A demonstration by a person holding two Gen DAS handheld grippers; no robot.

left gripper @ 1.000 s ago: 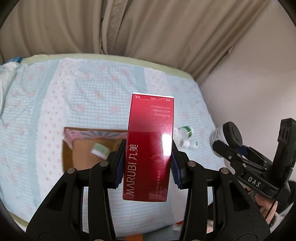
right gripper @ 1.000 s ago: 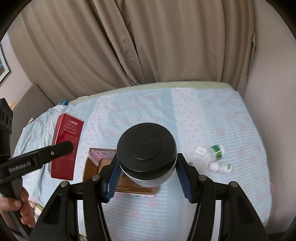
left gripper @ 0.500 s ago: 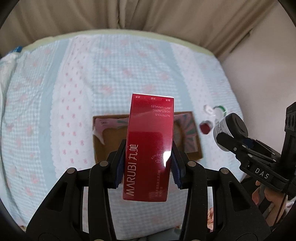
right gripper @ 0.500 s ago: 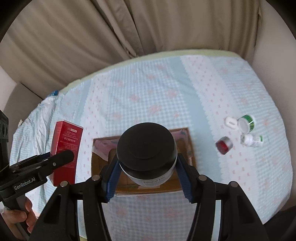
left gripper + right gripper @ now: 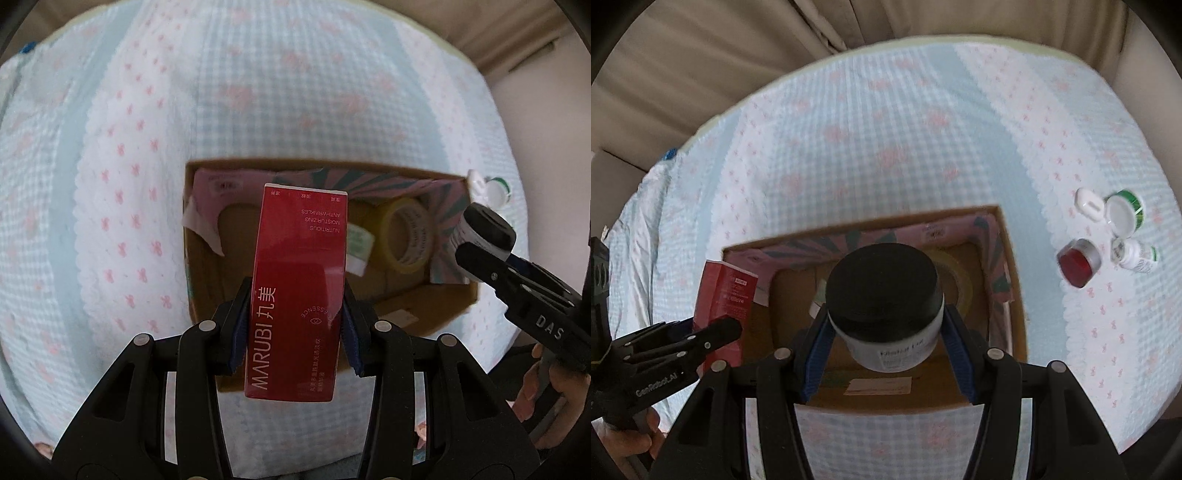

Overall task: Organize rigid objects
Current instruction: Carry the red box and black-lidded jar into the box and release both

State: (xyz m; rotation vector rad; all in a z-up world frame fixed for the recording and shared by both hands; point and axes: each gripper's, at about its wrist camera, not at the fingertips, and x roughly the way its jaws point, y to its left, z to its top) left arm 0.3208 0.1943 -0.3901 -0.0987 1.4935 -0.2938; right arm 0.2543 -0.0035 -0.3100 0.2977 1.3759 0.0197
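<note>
**Around the work area**

I see a bedspread [image 5: 871, 122] in pale blue gingham with pink bows and white dotted bands, beige curtains [image 5: 713, 48] hanging behind it, and what may be a plain wall [image 5: 535, 74] at the right edge.

A cardboard box [image 5: 1012, 295] sits on the bed [image 5: 871, 122], near its front edge and about midway between the side edges. Inside the box a tape roll [image 5: 408, 236] lies toward the right wall, with a small jar [image 5: 360, 245] just left of it. To the right of the box, toward the bed's right edge, a cluster lies on the cover: a small pot [image 5: 1078, 262] nearest the box, a bottle [image 5: 1137, 254] beside it, an open-lidded tub [image 5: 1123, 214] behind them. Above the box hang a carton [image 5: 299, 291], at its left side, and a large jar [image 5: 886, 302], right of the carton.
</note>
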